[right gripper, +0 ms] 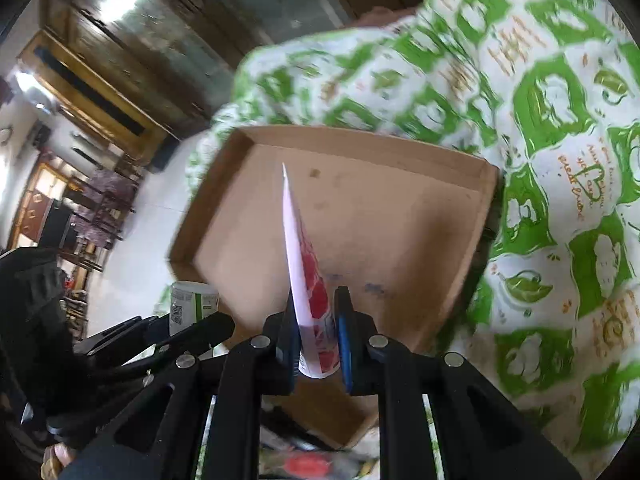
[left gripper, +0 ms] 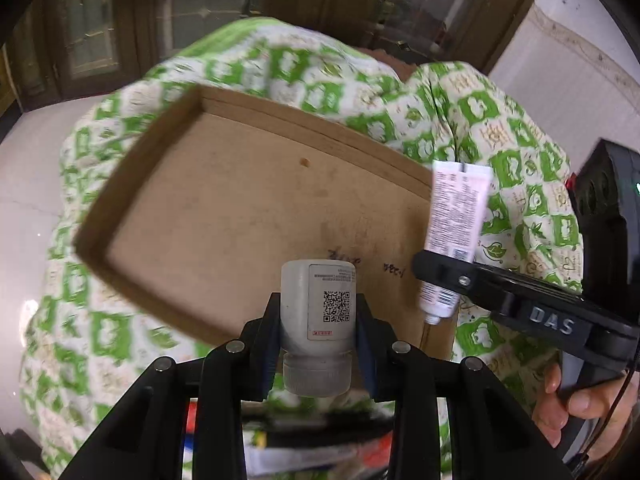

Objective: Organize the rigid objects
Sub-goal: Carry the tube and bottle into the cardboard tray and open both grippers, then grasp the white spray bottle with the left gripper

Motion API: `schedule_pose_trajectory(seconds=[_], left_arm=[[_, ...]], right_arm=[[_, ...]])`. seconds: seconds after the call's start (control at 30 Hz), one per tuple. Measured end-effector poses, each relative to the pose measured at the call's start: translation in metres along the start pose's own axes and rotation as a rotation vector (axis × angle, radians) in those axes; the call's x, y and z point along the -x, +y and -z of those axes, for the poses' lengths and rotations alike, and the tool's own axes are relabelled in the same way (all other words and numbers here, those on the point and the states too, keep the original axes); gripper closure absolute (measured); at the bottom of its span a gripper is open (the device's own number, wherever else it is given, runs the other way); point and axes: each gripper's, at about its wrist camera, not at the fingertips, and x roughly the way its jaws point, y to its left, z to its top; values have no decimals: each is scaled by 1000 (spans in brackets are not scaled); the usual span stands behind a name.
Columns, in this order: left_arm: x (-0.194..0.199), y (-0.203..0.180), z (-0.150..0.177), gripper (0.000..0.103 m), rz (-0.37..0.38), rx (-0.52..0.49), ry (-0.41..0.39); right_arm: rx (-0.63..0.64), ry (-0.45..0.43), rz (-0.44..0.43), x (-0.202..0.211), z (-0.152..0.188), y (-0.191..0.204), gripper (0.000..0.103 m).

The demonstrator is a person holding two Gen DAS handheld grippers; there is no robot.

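Observation:
My left gripper [left gripper: 318, 312] is shut on a white plastic bottle [left gripper: 318, 300] with a QR label, cap toward the camera, held over the near edge of a shallow brown cardboard tray [left gripper: 248, 208]. My right gripper [right gripper: 316, 320] is shut on a pink-and-white tube [right gripper: 306, 264], its flat crimped end pointing up over the tray [right gripper: 400, 224]. In the left wrist view the tube [left gripper: 454, 216] and the right gripper [left gripper: 444, 276] show at the tray's right edge. In the right wrist view the bottle [right gripper: 192, 304] and the left gripper [right gripper: 176, 332] sit at the tray's left corner.
The tray rests on a table covered by a green-and-white patterned cloth [left gripper: 520, 152]. Several blurred packets lie under the grippers at the near edge [right gripper: 308, 464]. Dark wooden cabinets [right gripper: 140, 40] and a pale tiled floor [left gripper: 28, 184] lie beyond. A person's hand [left gripper: 576, 400] holds the right gripper's handle.

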Motion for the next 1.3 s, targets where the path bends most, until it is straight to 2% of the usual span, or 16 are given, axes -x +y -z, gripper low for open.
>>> schedule_pose_trajectory(seconds=[0.23,0.43,0.77,0.83,0.87,0.9,0.97,1.0,1.07,1.23,1.3], left_arm=[[-33,-26,5,69,37,-53,52],[-52,-38,15,69,46,-95,100],[-55,-54,21,68,56,-111,103],[-57,-53,19,58,67,-97,105],[-58,-53,19,46,74,-88,103],[-56,-50,20,41,73,-85,97],[-53,-50,20,41,71,-82,89],[-52,-50,20,41,77,-79,91],[-49,-51,20,41,80,-80,91],[-30,-52,27,41,88,-81,60],[-17,-49,31,41,89,-81,44]], right_arm=[[-63,53,70,-25,-22,-25,88],[-46,92,128,-37,-20,-26,88],[-25,76,179,-40,-19,-23,87],[-31,66,167,-38,-20,-24,81],[-34,57,159,-36,-20,-23,75],[-31,44,151,-33,-20,-22,72],[-19,13,150,-28,-21,-19,61],[-8,-12,162,-24,-21,-17,59],[9,-62,198,-16,-21,-15,47],[9,-134,189,-1,-19,-19,46],[7,-154,192,3,-17,-21,41]])
